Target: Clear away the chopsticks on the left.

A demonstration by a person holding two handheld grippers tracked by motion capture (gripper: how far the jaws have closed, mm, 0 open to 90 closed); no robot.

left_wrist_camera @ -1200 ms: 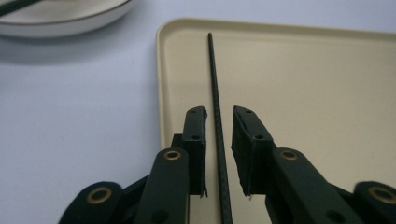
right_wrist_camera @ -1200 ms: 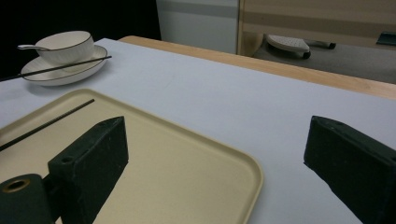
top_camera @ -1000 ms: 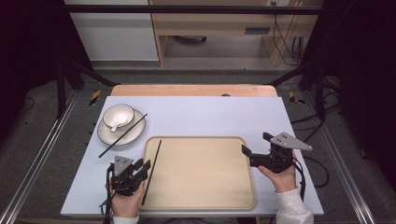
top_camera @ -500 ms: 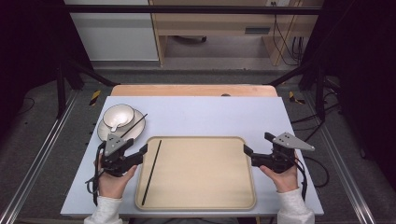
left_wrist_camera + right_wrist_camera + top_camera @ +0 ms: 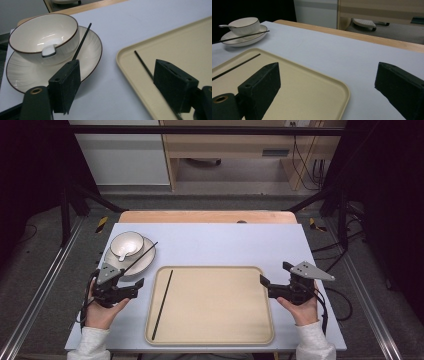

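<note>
We moved the left gripper [image 5: 131, 286] fwd, off the tray's near-left corner, to just beside the plate [image 5: 142, 262]; its fingers now point right.

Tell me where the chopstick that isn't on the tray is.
In the high view it's at the table's left: the chopstick lies slanted across the plate, beside the bowl, just beyond the left gripper.

Right gripper [image 5: 332, 92] with jaws wide apart above the near corner of a beige tray [image 5: 317, 82]; one black chopstick [image 5: 235, 66] lies in the tray. Far left, a bowl [image 5: 245, 25] holding a spoon [image 5: 224, 26] sits on a plate [image 5: 249, 38], a second chopstick [image 5: 242, 36] across its rim.
</note>
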